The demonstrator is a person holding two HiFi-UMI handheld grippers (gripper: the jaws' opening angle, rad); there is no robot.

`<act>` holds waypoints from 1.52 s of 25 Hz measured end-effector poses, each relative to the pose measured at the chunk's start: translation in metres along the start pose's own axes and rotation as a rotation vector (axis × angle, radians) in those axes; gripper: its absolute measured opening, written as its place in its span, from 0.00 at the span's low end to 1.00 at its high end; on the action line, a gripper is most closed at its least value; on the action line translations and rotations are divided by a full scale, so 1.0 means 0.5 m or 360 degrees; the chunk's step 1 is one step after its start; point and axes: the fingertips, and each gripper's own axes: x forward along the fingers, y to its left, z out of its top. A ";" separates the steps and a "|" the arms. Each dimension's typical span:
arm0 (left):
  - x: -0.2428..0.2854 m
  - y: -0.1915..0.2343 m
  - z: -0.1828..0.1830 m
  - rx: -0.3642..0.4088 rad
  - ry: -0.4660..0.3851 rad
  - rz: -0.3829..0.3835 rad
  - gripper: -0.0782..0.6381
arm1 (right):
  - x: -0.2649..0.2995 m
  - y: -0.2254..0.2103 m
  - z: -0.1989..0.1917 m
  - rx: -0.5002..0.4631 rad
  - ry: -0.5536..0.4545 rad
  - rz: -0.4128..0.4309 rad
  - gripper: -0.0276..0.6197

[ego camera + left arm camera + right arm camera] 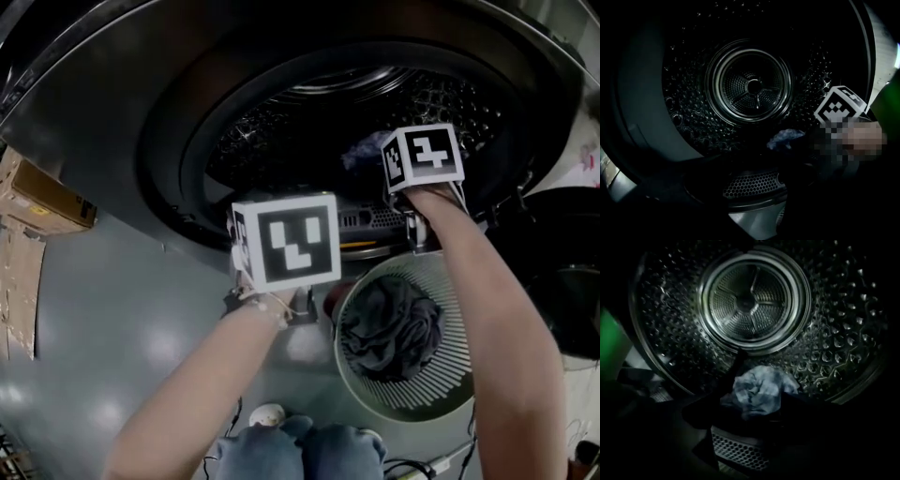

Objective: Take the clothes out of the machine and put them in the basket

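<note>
The machine's steel drum point(319, 122) stands open in front of me. A crumpled pale-blue cloth point(757, 390) lies at the drum's front lip, also visible as the cloth point(785, 138) and the cloth point(361, 150). My right gripper point(754, 425) points into the drum. Its dark jaws stand apart on either side of the cloth, without pressing on it. Its marker cube point(424, 157) is at the door opening. My left gripper point(754, 192) is open with nothing between its jaws, and its cube point(286, 239) sits lower left. The white slatted basket point(450, 281) holds dark grey clothes point(389, 328).
A perforated lint grille point(752, 183) sits in the door sill. The machine's dark round door point(562, 281) hangs open at the right. A cardboard box point(47, 197) stands at the left on the grey floor. My knees in jeans point(309, 448) are at the bottom.
</note>
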 end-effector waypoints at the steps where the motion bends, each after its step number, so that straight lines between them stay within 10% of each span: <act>1: 0.000 -0.004 -0.002 0.0002 -0.0002 0.0000 0.58 | 0.014 -0.009 -0.005 -0.0011 0.0044 -0.0019 0.67; 12: 0.003 -0.022 0.000 0.0106 -0.0138 -0.0121 0.58 | 0.119 -0.052 -0.057 -0.0413 0.0648 -0.0392 0.64; 16: 0.003 -0.024 -0.002 0.0155 -0.0150 -0.0138 0.58 | 0.121 -0.068 -0.055 -0.0857 0.0733 -0.0538 0.18; 30: -0.077 -0.050 -0.004 0.0193 -0.0136 -0.0188 0.55 | -0.090 0.039 0.015 -0.0839 -0.0385 -0.0260 0.10; 38: -0.153 -0.071 0.015 0.0284 -0.0120 -0.0208 0.53 | -0.250 0.057 0.000 -0.0653 -0.0550 -0.0196 0.10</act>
